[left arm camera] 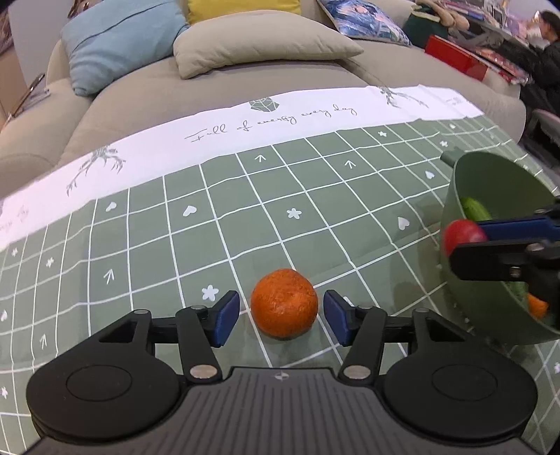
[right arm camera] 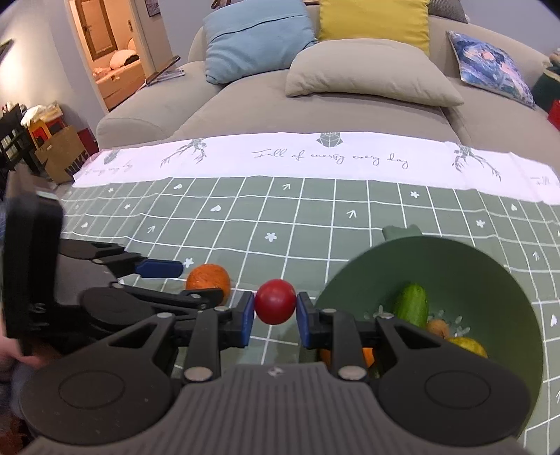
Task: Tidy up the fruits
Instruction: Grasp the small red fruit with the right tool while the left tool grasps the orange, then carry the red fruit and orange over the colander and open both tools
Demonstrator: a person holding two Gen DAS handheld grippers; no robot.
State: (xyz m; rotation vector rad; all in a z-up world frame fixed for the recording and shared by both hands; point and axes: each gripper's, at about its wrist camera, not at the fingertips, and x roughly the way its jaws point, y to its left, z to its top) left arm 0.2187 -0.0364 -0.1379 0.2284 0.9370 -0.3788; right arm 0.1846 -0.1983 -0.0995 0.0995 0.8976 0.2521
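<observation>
The right gripper [right arm camera: 275, 311] is clamped on a red tomato [right arm camera: 275, 301]: both blue pads [right arm camera: 247, 316] press against its sides, and the fruit is held above the cloth, just left of the green bowl [right arm camera: 490, 280]. In the left wrist view the same tomato [left arm camera: 462, 235] shows at the bowl's near rim [left arm camera: 455, 196], held by the right gripper [left arm camera: 465, 241].

The left gripper [left arm camera: 281, 316] has its jaws apart — an orange [left arm camera: 284, 302] lies on the tablecloth [left arm camera: 245, 227] between the two blue pads [left arm camera: 225, 316], with a small gap on each side, so neither pad touches it. From the right wrist view this orange [right arm camera: 208, 278] sits between the left gripper's fingers [right arm camera: 159, 268], left of the tomato.

Inside the bowl lie a green cucumber [right arm camera: 412, 303], a brownish fruit [right arm camera: 436, 328], a yellow fruit [right arm camera: 469, 344] and an orange piece [right arm camera: 367, 355] partly hidden behind the gripper. The bowl stands on the green checked tablecloth, at the right of the orange.

Beyond the table is a beige sofa [right arm camera: 315, 112] with a blue cushion [right arm camera: 255, 38], a yellow cushion [right arm camera: 374, 21], a beige cushion [right arm camera: 367, 73] and a patterned cushion [right arm camera: 490, 66].
</observation>
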